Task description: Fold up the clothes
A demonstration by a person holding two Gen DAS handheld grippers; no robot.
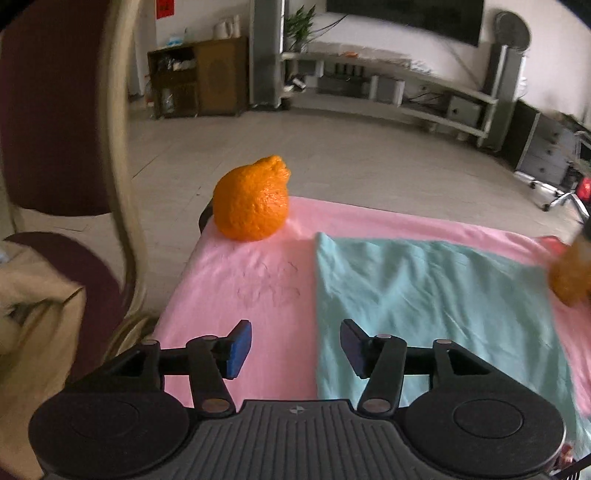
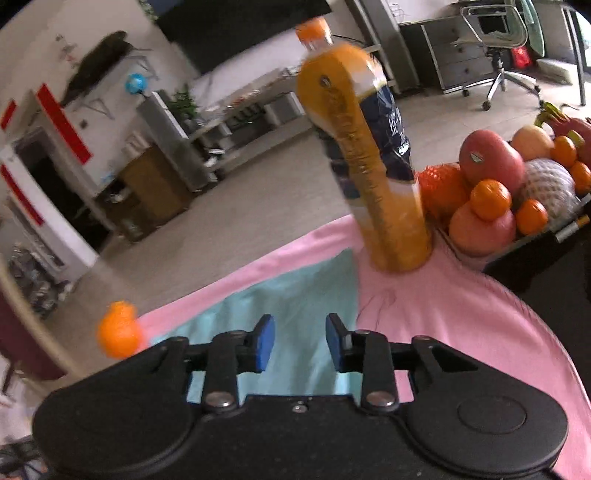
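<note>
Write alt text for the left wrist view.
An open, empty left gripper hovers over a teal cloth lying on a pink cloth. A bumpy orange sits at the pink cloth's far corner.

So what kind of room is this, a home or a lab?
Most likely a home living room: a wall-mounted television above a long media console, a wooden cabinet, and a fruit tray.

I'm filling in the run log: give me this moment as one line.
stage: teal cloth flat on pink cloth | left gripper: open, empty | right gripper: open, empty | orange, juice bottle at corners
</note>
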